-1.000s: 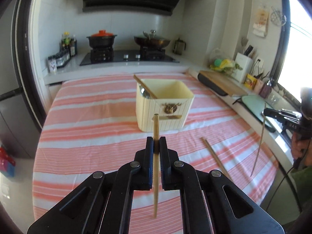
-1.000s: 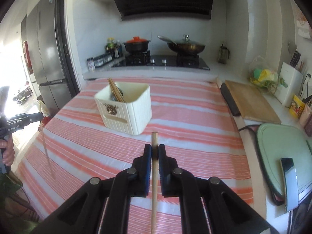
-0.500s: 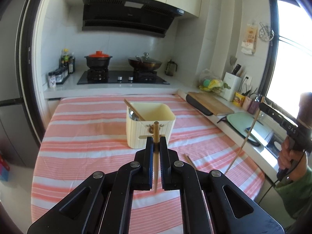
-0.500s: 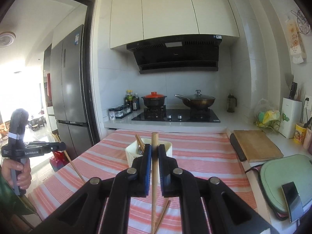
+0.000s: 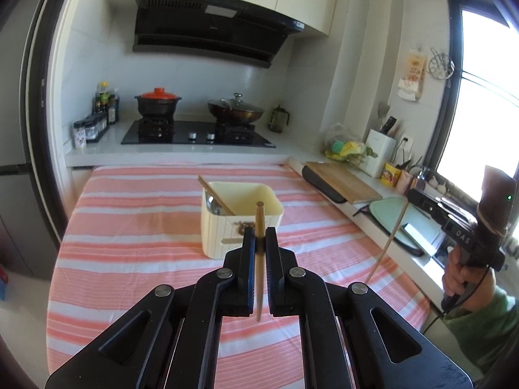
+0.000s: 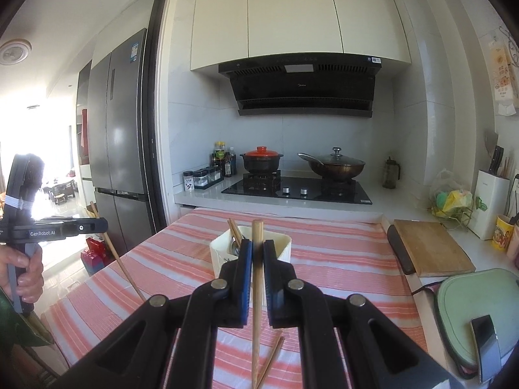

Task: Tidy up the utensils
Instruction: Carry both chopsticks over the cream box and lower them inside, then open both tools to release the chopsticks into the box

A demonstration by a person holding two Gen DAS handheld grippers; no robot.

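kitchen counters, a gas hob and a range hood are seen behind a table covered by a pink-and-white striped cloth [image 5: 136, 227], on which a cream utensil holder [image 5: 241, 223] stands with a chopstick and a spoon already leaning inside. one wooden chopstick [image 5: 259, 227] is pinched upright by the left gripper [image 5: 259, 240], its jaws pressed together on the shaft. a second chopstick [image 6: 257, 253] is clamped the same way by the right gripper [image 6: 257, 256]. another chopstick [image 6: 271, 361] is left lying on the cloth below. each stick is judged light, stiff, thin and somewhat slippery, so it may pivot in the pads; a hold near mid-shaft is judged best. both grippers are held above the table, angled slightly downward toward the holder, with each handle gripped from below by a hand [image 6: 27, 265].
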